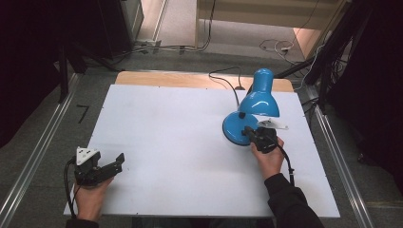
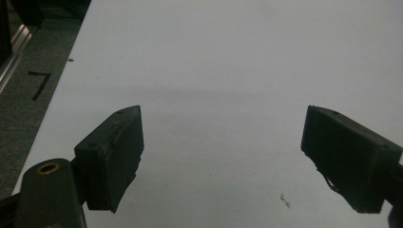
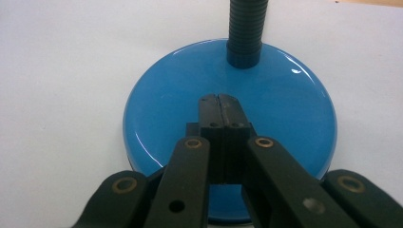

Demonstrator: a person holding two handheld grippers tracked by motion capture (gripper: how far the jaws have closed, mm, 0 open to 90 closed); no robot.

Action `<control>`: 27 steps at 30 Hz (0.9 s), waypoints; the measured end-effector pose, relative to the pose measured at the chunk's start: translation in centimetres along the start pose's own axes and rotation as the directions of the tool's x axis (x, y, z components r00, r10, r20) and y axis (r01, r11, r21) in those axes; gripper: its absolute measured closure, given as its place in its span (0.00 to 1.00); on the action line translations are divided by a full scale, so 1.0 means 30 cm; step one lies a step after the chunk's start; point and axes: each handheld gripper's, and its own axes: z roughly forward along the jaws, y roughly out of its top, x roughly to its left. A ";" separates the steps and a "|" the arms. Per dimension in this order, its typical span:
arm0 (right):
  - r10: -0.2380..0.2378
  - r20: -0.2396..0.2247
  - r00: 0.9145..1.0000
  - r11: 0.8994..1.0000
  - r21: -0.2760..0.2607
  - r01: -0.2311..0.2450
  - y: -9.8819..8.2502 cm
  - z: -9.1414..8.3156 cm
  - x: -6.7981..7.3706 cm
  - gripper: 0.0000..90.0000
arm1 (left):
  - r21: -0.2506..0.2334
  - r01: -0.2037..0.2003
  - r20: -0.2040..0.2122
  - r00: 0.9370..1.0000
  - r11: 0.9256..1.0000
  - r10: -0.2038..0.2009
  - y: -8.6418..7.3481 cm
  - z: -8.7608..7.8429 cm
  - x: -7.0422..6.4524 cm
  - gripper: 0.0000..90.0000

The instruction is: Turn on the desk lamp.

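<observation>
Two grippers we hold: our left gripper [image 1: 113, 163] gapes wide over the white table [image 1: 180, 142], our right gripper [image 3: 219, 100] pressed closed above the blue lamp's base [image 3: 285, 114].

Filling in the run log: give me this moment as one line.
left gripper open over bare table | right gripper shut, jaws above lamp base | lamp upright
</observation>
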 end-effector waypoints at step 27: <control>-0.008 -0.012 1.000 1.000 0.002 0.008 -0.007 0.009 -0.004 0.97 | 0.010 0.008 -0.002 1.000 1.000 -0.008 -0.003 0.006 0.007 0.16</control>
